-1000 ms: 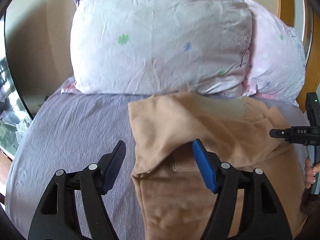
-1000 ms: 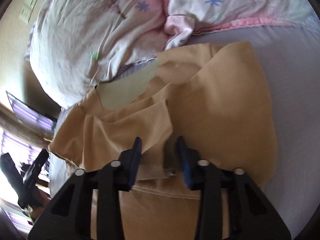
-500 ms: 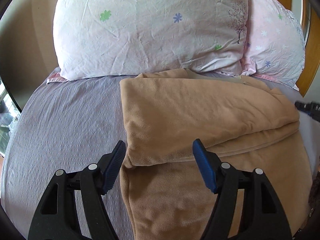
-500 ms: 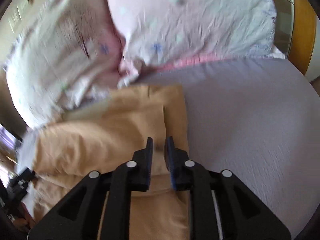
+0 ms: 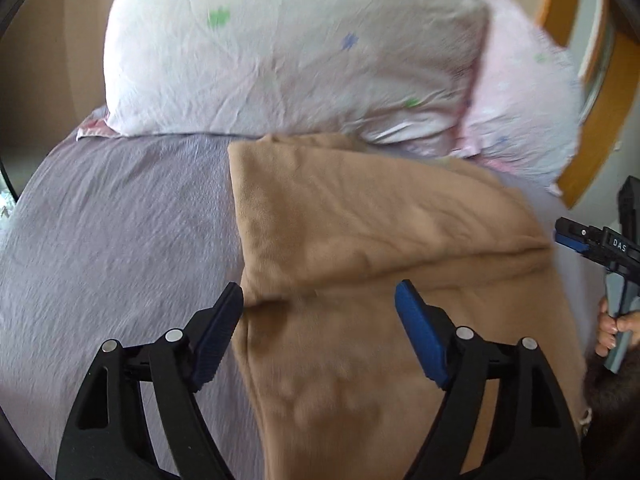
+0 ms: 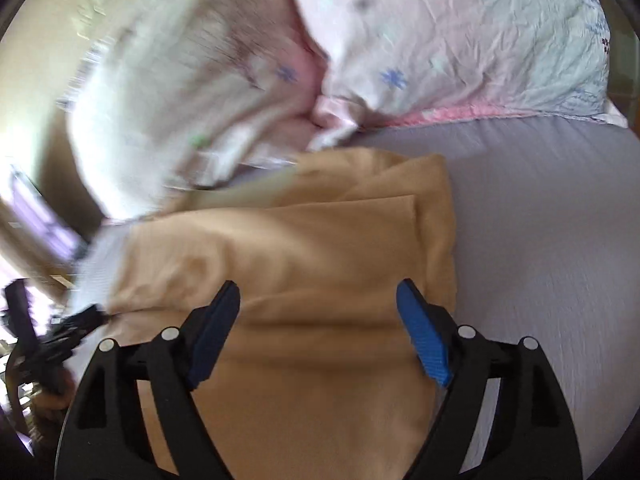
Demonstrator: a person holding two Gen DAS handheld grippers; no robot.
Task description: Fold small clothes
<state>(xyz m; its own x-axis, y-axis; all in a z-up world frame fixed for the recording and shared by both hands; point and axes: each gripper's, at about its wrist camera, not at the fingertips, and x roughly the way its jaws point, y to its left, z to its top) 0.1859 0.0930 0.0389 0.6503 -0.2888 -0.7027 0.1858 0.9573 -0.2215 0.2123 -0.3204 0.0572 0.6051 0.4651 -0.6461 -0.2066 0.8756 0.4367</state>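
A tan garment (image 5: 380, 240) lies on the lilac bedsheet (image 5: 120, 240), its top part folded down over the lower part. It also shows in the right wrist view (image 6: 300, 264). My left gripper (image 5: 320, 316) is open and empty, hovering over the garment's left fold edge. My right gripper (image 6: 318, 312) is open and empty above the garment's right side. The right gripper also shows at the right edge of the left wrist view (image 5: 576, 240), beside the garment. The left gripper shows blurred at the left edge of the right wrist view (image 6: 76, 320).
Two pale pink floral pillows (image 5: 288, 48) (image 5: 524, 120) lean at the head of the bed, just behind the garment. A wooden headboard (image 5: 600, 120) stands at the right. Bare sheet (image 6: 540, 240) lies to the garment's right.
My right gripper has opened and let go of the garment fold it held. The top part of the garment now lies folded down. Both grippers have shifted slightly.
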